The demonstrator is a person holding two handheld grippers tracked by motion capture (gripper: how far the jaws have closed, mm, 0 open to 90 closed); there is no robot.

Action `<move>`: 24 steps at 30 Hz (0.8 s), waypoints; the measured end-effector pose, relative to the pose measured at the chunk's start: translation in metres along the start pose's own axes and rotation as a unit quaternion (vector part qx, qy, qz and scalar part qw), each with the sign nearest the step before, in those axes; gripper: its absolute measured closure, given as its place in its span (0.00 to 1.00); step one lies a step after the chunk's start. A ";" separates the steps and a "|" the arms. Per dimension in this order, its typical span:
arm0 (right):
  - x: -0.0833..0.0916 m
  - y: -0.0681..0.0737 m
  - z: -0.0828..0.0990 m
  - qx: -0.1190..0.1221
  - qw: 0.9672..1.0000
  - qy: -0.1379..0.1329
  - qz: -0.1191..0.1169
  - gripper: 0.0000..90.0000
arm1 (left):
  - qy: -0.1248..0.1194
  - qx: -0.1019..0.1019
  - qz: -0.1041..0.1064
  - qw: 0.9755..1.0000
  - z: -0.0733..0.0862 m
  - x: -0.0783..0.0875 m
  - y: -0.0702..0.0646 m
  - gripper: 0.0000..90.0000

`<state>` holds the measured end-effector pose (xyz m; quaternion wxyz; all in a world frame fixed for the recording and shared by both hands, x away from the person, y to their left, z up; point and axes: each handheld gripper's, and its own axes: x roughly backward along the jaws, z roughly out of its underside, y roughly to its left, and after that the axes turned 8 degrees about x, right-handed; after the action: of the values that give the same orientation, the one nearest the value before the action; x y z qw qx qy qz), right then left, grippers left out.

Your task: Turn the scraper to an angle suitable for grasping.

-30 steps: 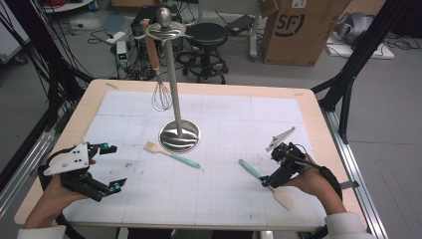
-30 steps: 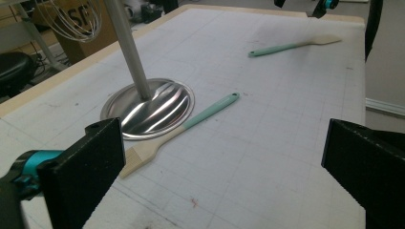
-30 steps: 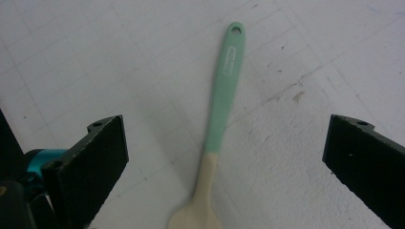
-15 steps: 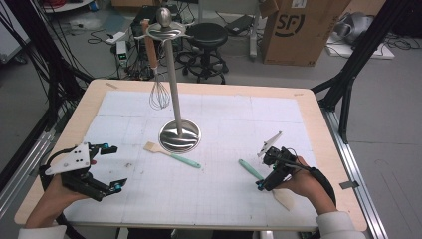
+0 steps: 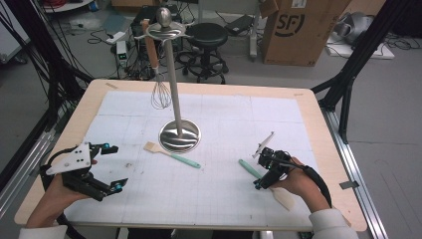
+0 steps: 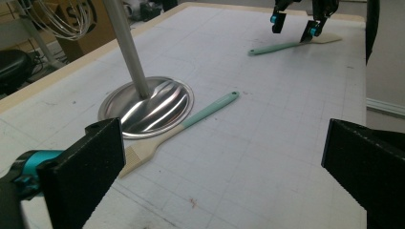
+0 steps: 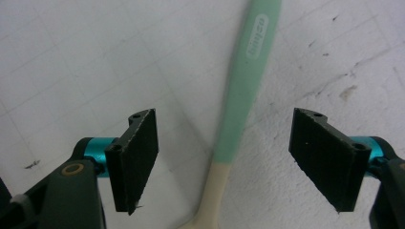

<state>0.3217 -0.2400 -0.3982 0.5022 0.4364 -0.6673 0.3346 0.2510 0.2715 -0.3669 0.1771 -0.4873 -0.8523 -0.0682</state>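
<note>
A spatula [image 5: 248, 168] with a teal handle and cream blade lies at the table's front right. My right gripper [image 5: 261, 175] points down over it. In the right gripper view the handle [image 7: 248, 71] runs between the two pads, and my right gripper [image 7: 229, 143] is open, with a gap on each side. Its jaws have just been closing, with the handle between them. A pastry brush [image 5: 171, 155] with a teal handle lies beside the steel stand's base [image 5: 180, 135]. My left gripper [image 5: 117, 167] rests open at the front left, facing the brush [image 6: 191, 119].
A wire whisk [image 5: 160, 92] hangs from the stand's top ring. Behind the table are a black stool [image 5: 206, 35], a cardboard box [image 5: 298, 30] and cables on the floor. Black frame posts [image 5: 348, 74] flank the table. A white grid mat [image 5: 224, 124] covers the tabletop.
My right gripper has come down toward the spatula and its jaws have narrowed around the handle. The left gripper, brush and whisk have not moved.
</note>
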 end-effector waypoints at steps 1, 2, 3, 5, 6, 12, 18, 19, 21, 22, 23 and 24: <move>-0.001 0.000 -0.001 0.001 1.000 0.003 0.002 0.29 | 0.000 -0.001 0.000 1.000 0.000 0.000 0.000 0.02; -0.003 0.000 -0.001 0.000 1.000 0.006 0.001 0.32 | 0.000 0.000 0.001 1.000 0.000 0.000 0.000 0.02; -0.004 0.000 -0.002 0.000 1.000 0.011 -0.001 0.35 | 0.000 -0.001 0.001 1.000 0.000 0.000 0.000 0.02; -0.005 -0.001 -0.004 0.003 1.000 0.020 -0.001 0.40 | 0.000 0.000 0.001 1.000 0.000 0.000 0.000 0.02; -0.005 -0.001 -0.004 0.003 1.000 0.024 -0.005 0.44 | 0.000 0.000 0.001 1.000 0.000 0.000 0.001 0.02; -0.008 -0.003 -0.009 0.000 0.999 0.044 0.000 0.56 | -0.001 0.000 0.002 1.000 0.000 0.000 0.000 0.02; -0.010 -0.006 -0.012 -0.003 0.998 0.057 -0.004 0.66 | -0.001 0.001 0.001 1.000 0.000 0.000 0.001 0.02; -0.010 -0.006 -0.013 -0.003 0.998 0.061 -0.005 0.66 | -0.001 0.002 0.001 1.000 0.000 0.000 0.001 0.02; -0.011 -0.006 -0.014 -0.005 0.998 0.064 -0.010 0.69 | 0.000 0.002 0.000 1.000 0.000 0.000 0.001 0.02; -0.012 -0.006 -0.014 -0.006 0.998 0.064 -0.010 0.69 | 0.001 0.001 0.001 1.000 0.001 0.000 0.001 0.02; -0.012 -0.007 -0.014 -0.002 0.998 0.063 -0.011 0.69 | 0.000 0.002 0.000 1.000 0.001 0.000 0.001 0.02; -0.011 -0.007 -0.013 -0.007 0.998 0.062 -0.013 0.69 | 0.000 0.003 0.000 1.000 0.001 0.001 0.001 0.02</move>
<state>0.3341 -0.2283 -0.4052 0.5499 0.4197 -0.6314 0.3504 0.2516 0.2729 -0.3680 0.1787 -0.4867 -0.8526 -0.0657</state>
